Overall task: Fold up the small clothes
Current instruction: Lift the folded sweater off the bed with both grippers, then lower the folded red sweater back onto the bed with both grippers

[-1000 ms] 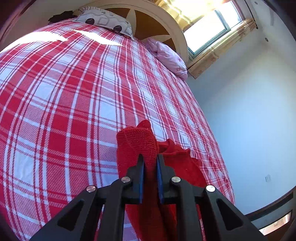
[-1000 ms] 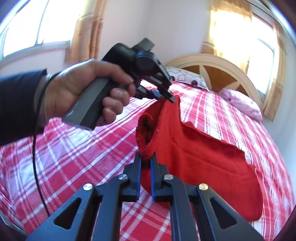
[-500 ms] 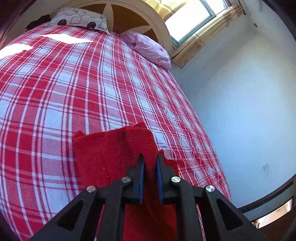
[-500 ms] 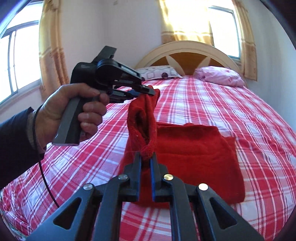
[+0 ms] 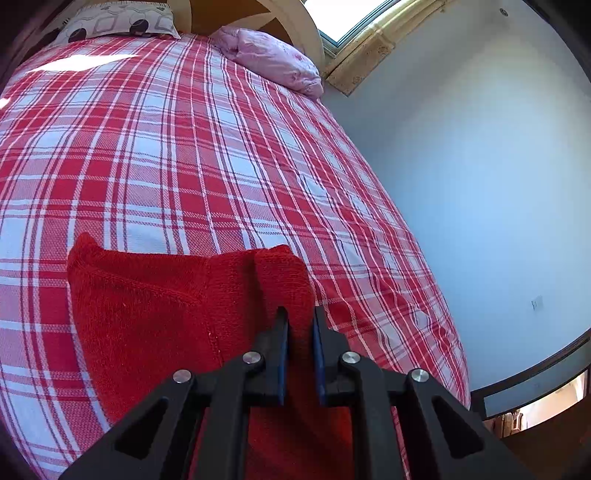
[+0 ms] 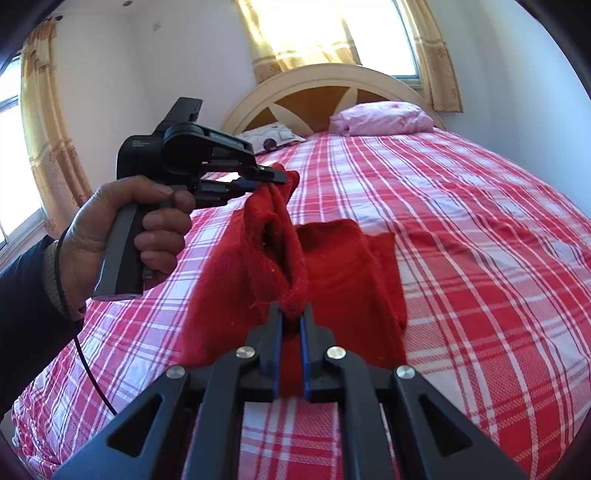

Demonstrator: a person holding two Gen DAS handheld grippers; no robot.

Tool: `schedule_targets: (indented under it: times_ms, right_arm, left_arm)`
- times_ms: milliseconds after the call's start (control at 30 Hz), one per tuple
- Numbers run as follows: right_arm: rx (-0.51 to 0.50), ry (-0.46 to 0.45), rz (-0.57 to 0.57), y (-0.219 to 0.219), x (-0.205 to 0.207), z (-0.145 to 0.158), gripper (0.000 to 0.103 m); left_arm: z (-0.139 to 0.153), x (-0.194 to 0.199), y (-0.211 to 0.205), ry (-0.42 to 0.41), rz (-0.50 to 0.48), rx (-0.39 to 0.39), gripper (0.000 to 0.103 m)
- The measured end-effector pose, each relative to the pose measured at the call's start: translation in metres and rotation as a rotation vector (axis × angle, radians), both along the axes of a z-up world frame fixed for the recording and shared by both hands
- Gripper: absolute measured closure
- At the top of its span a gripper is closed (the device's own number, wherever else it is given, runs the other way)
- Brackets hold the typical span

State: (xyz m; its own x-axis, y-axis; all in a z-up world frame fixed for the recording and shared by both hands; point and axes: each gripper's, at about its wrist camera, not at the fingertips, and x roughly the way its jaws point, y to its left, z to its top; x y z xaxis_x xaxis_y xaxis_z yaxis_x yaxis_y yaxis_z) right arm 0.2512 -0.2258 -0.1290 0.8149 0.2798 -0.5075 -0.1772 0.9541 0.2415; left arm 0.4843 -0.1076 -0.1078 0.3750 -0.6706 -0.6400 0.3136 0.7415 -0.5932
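Red-and-white plaid bedspread (image 6: 461, 229) covers the bed. 1 crumpled pink pillow (image 6: 382, 118) and 1 grey patterned pillow (image 5: 118, 20) lie against the cream arched wooden headboard (image 6: 321, 79). Yellow patterned curtains (image 6: 439, 55) flank the window.

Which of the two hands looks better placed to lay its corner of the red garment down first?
Probably the right. The right gripper pinches the red garment low, close over the checked bedspread, while the left gripper holds its corner lifted higher. Both are shut on cloth.
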Motion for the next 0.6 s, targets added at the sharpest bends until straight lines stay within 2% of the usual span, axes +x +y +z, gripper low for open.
schedule_targets:
  times_ms: [267, 400, 467, 500, 600]
  right_arm:
    - [0.058, 0.067, -0.060, -0.030, 0.000, -0.016, 0.093]
    - [0.089, 0.126, -0.085, -0.042, 0.005, -0.030, 0.093]
    - [0.117, 0.170, -0.089, -0.048, 0.008, -0.039, 0.093]
    - [0.128, 0.186, -0.093, -0.050, 0.008, -0.043, 0.093]
    - [0.169, 0.223, -0.104, -0.060, 0.008, -0.053, 0.093]
  left_arm:
    - [-0.016, 0.002, -0.041, 0.020, -0.052, 0.059, 0.091]
    - [-0.034, 0.004, -0.064, 0.004, -0.081, 0.145, 0.090]
    - [-0.040, 0.002, -0.072, 0.008, -0.101, 0.160, 0.089]
    - [-0.041, 0.002, -0.076, 0.008, -0.103, 0.173, 0.085]
    - [-0.029, -0.006, -0.082, -0.027, -0.120, 0.181, 0.085]
